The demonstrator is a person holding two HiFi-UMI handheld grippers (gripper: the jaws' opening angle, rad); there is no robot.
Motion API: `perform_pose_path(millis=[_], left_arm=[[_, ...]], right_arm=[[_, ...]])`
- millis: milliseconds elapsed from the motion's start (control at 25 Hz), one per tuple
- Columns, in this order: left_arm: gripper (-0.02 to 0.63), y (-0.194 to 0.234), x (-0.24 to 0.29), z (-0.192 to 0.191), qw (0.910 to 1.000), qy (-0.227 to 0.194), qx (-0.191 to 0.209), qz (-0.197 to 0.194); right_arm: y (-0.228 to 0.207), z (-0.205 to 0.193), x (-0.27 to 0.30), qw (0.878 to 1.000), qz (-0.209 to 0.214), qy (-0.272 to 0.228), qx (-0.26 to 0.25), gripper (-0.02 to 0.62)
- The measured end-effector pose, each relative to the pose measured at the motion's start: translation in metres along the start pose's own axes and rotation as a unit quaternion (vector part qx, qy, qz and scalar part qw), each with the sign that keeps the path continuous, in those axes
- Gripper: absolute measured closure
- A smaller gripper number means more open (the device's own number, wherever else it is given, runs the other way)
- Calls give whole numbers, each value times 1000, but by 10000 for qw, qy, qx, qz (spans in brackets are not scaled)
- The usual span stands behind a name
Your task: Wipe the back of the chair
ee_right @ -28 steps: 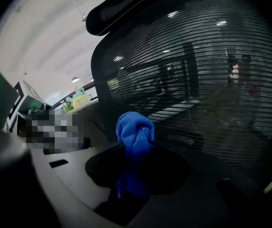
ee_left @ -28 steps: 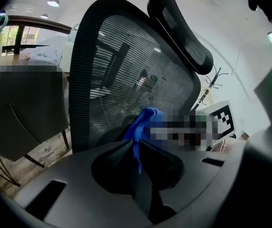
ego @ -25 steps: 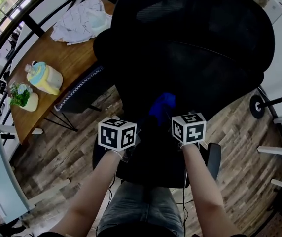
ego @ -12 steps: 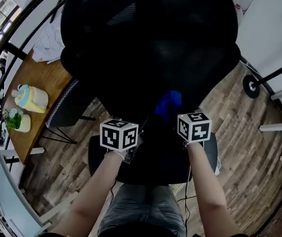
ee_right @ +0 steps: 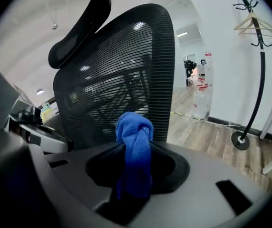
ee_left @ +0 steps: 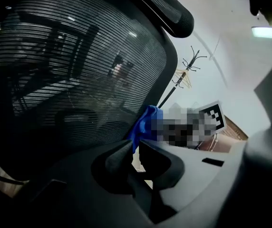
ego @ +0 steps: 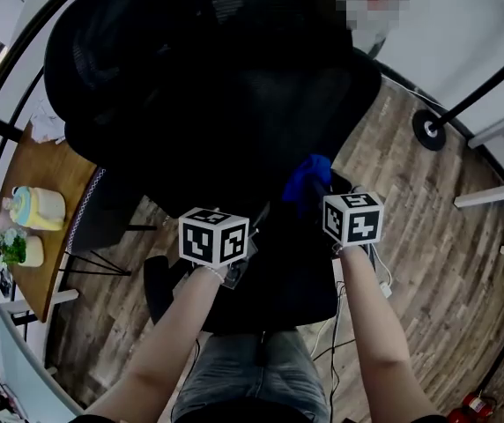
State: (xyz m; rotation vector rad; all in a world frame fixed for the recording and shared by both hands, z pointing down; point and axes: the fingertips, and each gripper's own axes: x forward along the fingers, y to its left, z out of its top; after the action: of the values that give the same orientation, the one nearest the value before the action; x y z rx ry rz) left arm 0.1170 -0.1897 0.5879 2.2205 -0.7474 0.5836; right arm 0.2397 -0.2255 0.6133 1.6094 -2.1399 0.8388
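Blue cloth — lengthwise along right gripper

The blue cloth in the right gripper now sits at the right edge of the chair back, with floor newly showing at the frame's right.

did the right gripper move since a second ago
Yes: the right gripper with its blue cloth slid rightward to the right edge of the chair back.

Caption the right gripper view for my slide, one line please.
Right claw grips a bunched blue cloth in front of the black mesh chair back, coat stand at right.
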Motion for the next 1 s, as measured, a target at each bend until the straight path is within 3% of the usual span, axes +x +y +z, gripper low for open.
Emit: perform_pose_path(millis=[200,520,720,1000], left_arm=[[555,-9,9,0,9999,60,47,-122],[555,-11,-5,3,10000,-78,-28,-52],[555,-7,-43,6,9997,-259,-9,40],[555,-13,-114,15,9968,-753,-52,246]], right_arm=[[-20,-1,-8,9994,-208,-8,285,463],[-29,12,-30,9993,-282,-166,207,465],[7,26,-63,9993,51,-354,143,465],[70,62,-126,9935,464,-1009,265,465]])
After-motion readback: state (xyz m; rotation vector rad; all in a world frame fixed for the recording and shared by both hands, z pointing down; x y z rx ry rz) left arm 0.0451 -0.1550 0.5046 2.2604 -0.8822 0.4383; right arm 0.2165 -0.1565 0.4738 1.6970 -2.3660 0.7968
